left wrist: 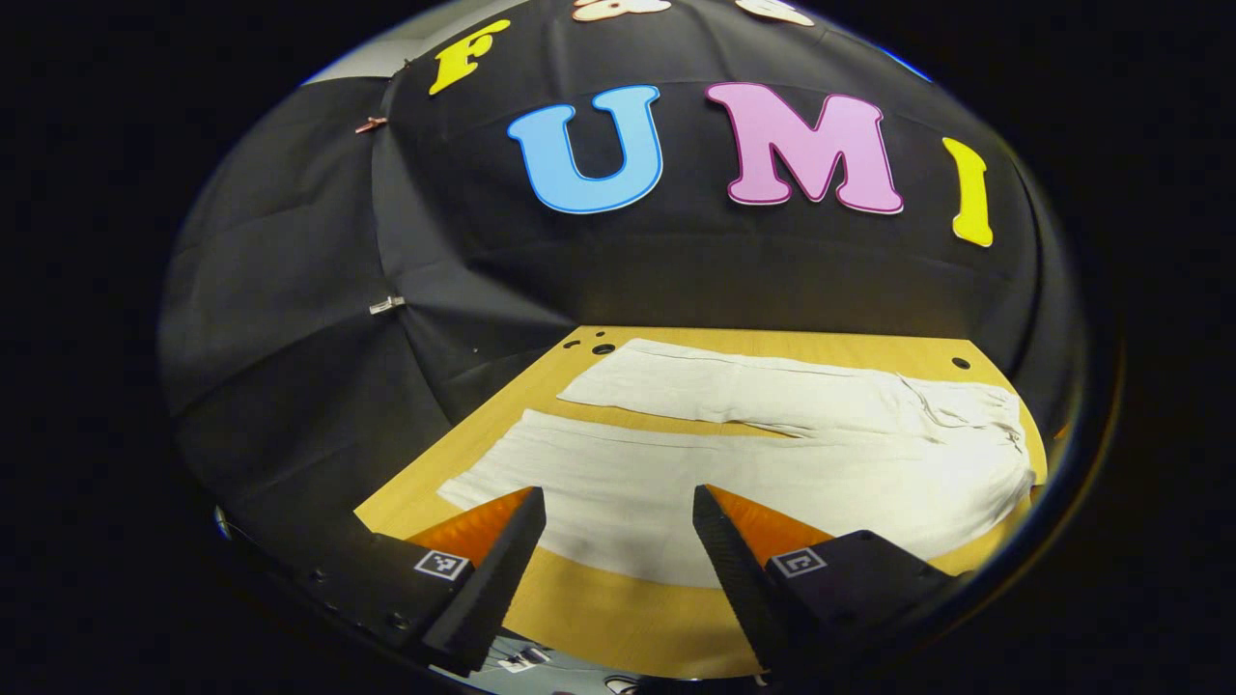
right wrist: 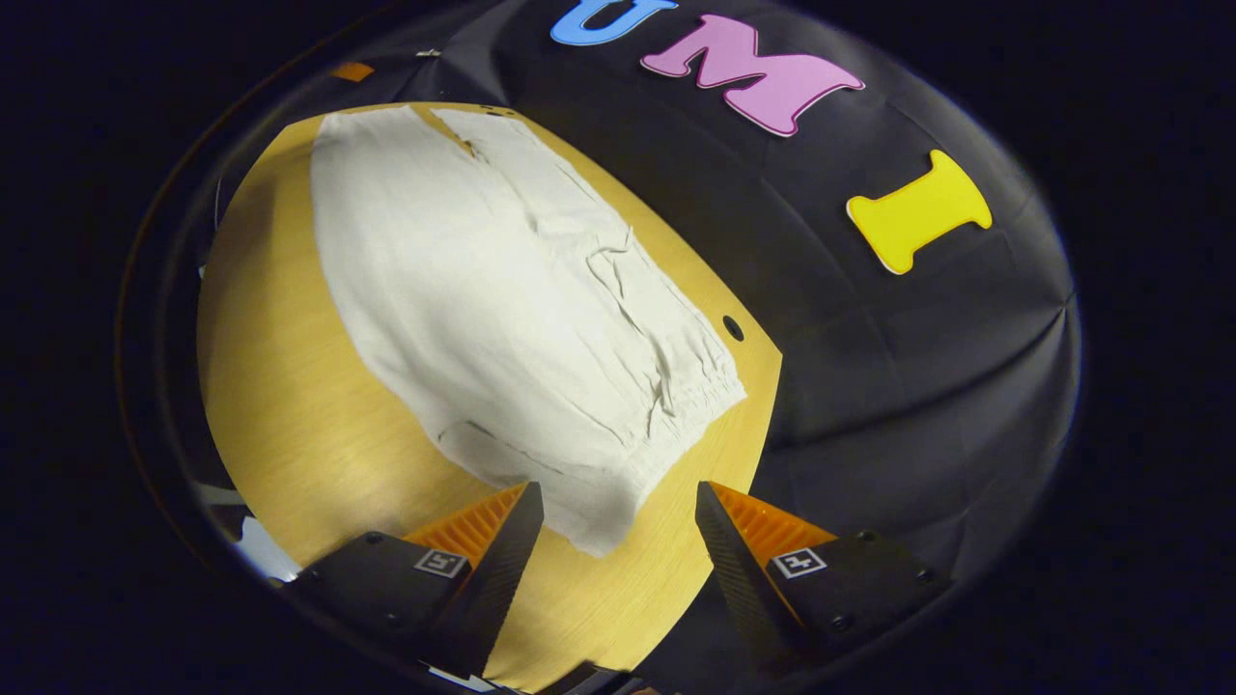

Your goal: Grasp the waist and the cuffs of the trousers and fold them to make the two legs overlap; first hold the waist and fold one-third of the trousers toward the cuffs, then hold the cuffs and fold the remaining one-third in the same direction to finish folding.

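In left gripper view: trousers (left wrist: pixel 772 454) flat on wooden table (left wrist: pixel 618 608), legs apart, not yet overlapped. Your left gripper (left wrist: pixel 618 521) hovers over near leg toward cuff end, jaws spread, gripping nothing. Drop lower, pinch near cuff edge only, catch no table.

In right gripper view: right gripper (right wrist: pixel 618 521) above near waist corner (right wrist: pixel 603 526), jaws spread wide, empty. Take waistband at this corner; lift both ends together, carry near leg over far leg, edges aligned.

Table bare wood, small holes near edge; black cloth wall (right wrist: pixel 917 386) close behind.
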Available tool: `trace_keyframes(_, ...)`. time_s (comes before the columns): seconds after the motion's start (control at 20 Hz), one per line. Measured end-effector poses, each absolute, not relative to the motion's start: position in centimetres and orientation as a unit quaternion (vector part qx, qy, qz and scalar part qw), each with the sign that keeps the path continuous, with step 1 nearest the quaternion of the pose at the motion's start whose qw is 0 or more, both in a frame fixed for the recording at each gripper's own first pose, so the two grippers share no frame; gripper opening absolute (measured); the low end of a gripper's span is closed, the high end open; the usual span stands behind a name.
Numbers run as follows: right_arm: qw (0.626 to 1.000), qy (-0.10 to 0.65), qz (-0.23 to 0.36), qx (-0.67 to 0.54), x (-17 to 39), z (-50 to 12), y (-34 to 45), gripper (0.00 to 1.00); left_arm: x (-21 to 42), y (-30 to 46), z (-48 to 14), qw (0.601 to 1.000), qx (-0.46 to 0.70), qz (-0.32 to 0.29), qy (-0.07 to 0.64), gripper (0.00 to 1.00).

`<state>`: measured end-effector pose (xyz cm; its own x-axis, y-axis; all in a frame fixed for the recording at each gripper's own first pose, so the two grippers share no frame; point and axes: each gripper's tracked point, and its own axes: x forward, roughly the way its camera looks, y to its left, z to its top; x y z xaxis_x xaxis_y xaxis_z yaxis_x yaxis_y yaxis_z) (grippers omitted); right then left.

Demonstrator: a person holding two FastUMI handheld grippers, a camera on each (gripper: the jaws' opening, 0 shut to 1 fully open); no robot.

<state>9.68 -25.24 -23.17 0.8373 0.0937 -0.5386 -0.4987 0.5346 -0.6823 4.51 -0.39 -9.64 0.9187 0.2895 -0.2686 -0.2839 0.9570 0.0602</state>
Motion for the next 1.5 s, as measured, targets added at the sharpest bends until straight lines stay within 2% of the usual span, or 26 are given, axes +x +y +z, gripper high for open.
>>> trace_keyframes(0.3,0.792,0.221,0.213,-0.528,9.7,-25.8,-25.9,0.98,5.0,-1.3,-9.5,0.979,0.026,0.145,0.143,0.98)
trace_keyframes(0.55,0.775,0.193,0.215,-0.562,11.3,-25.8,-25.1,0.94,4.7,-2.3,-9.9,0.979,0.030,0.139,0.148,0.98)
trace_keyframes(0.6,0.766,0.190,0.213,-0.575,11.8,-26.0,-24.8,0.91,4.3,-1.9,-10.1,0.976,0.032,0.149,0.154,0.98)
trace_keyframes(0.65,0.760,0.183,0.213,-0.586,12.1,-25.8,-24.4,0.95,4.0,-1.5,-9.9,0.974,0.035,0.159,0.155,0.97)
trace_keyframes(0.7,0.754,0.179,0.213,-0.596,12.7,-25.8,-24.2,0.90,3.7,-1.2,-9.8,0.973,0.036,0.166,0.155,0.97)
trace_keyframes(0.85,0.740,0.191,0.222,-0.606,13.9,-26.2,-23.7,0.90,3.1,-0.6,-10.0,0.972,0.035,0.171,0.159,0.97)
trace_keyframes(1.0,0.733,0.223,0.242,-0.596,14.0,-27.1,-23.6,0.73,2.6,1.1,-10.1,0.970,0.048,0.184,0.153,0.97)
trace_keyframes(1.05,0.730,0.238,0.250,-0.590,13.7,-27.5,-23.4,0.64,2.8,1.9,-10.4,0.970,0.051,0.184,0.153,0.96)
trace_keyframes(1.1,0.727,0.244,0.256,-0.589,13.8,-27.5,-23.3,0.49,2.9,2.8,-10.9,0.970,0.053,0.180,0.156,0.96)
trace_keyframes(1.2,0.718,0.256,0.269,-0.589,13.5,-27.9,-23.2,0.35,3.1,4.7,-11.7,0.967,0.080,0.179,0.161,0.96)
trace_keyframes(1.35,0.713,0.261,0.274,-0.590,13.8,-28.2,-23.2,0.22,3.3,7.2,-13.3,0.960,0.144,0.166,0.175,0.96)
trace_keyframes(1.4,0.714,0.271,0.277,-0.583,13.6,-28.1,-23.2,0.14,3.5,8.3,-14.4,0.956,0.180,0.148,0.179,0.96)
trace_keyframes(1.5,0.728,0.299,0.305,-0.537,13.4,-28.1,-22.8,0.05,4.0,11.1,-15.4,0.932,0.290,0.124,0.180,0.95)
